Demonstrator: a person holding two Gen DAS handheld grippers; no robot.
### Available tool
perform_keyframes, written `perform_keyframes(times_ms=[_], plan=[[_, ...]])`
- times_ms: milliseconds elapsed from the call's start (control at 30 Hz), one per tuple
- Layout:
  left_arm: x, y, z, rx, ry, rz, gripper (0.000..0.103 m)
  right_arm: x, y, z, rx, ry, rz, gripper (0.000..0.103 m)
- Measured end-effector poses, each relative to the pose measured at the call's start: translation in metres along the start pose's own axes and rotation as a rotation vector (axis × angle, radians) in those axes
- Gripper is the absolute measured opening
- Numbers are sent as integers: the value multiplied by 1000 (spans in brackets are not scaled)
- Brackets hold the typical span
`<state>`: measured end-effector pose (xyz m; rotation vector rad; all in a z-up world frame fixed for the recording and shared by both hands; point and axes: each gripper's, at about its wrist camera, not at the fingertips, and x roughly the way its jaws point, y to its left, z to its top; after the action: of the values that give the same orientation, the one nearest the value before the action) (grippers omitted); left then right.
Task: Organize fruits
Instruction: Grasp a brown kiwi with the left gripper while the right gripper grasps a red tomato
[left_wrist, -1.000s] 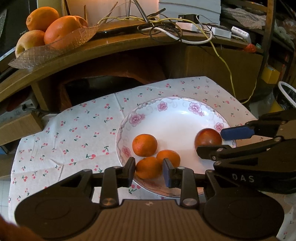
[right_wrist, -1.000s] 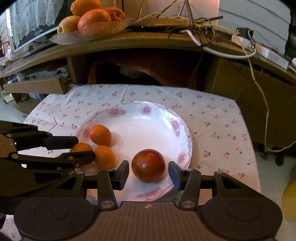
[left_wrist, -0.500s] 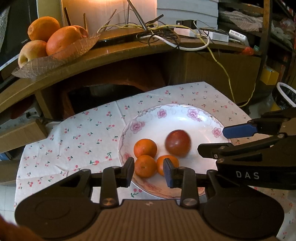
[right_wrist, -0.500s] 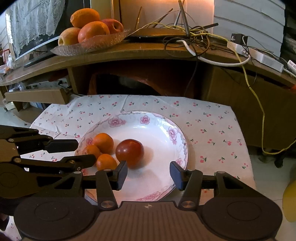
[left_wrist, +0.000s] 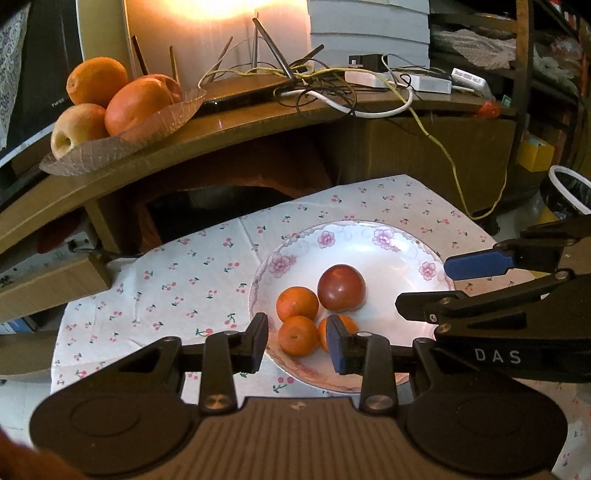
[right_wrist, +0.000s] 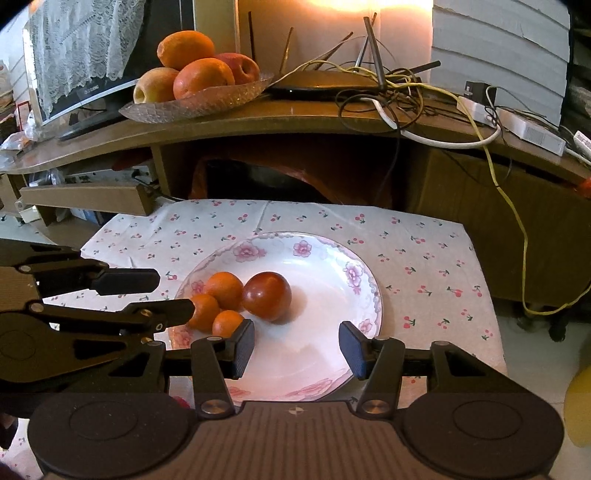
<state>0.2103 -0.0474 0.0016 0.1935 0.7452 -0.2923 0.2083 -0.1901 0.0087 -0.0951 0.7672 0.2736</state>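
Observation:
A white plate with pink flowers (left_wrist: 402, 247) (right_wrist: 325, 254) sits on a cherry-print cloth. In it lie three small oranges (left_wrist: 297, 302) (right_wrist: 224, 290) and a dark red fruit (left_wrist: 341, 287) (right_wrist: 266, 295) that rests against them. My left gripper (left_wrist: 297, 343) is open and empty, held above the plate's near left edge. My right gripper (right_wrist: 297, 345) is open and empty above the plate's near side, to the right of the fruit. Each gripper also shows from the side in the other's view, the right gripper (left_wrist: 436, 284) and the left gripper (right_wrist: 170, 291).
A wooden shelf (left_wrist: 258, 122) runs behind the cloth, with a glass dish of large oranges and apples (left_wrist: 122, 107) (right_wrist: 199, 85), a router and tangled cables (right_wrist: 388, 85). A bin (left_wrist: 569, 192) stands at the right.
The dark red fruit has rolled left across the plate and now rests against the oranges. Both grippers have drawn back and up, staying open.

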Motion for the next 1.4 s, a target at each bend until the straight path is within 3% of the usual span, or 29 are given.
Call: perform_keyframes(times_ms=[367, 833, 933, 1033, 1200, 1400], plan=[[-17, 3, -10, 25, 1, 16, 40, -9, 11, -5, -29, 2, 43, 52], [-55, 10, -48, 51, 23, 14, 40, -25, 44, -26, -118, 32, 121, 52], [-65, 14, -61, 48, 29, -12, 49, -30, 49, -31, -139, 37, 148, 57], [-72, 16, -78, 68, 35, -12, 50, -32, 51, -38, -157, 49, 160, 58], [-72, 27, -105, 67, 78, -12, 50, -32, 50, -47, -175, 76, 178, 58], [-58, 31, -113, 40, 103, -30, 50, -24, 48, -53, -177, 103, 177, 58]])
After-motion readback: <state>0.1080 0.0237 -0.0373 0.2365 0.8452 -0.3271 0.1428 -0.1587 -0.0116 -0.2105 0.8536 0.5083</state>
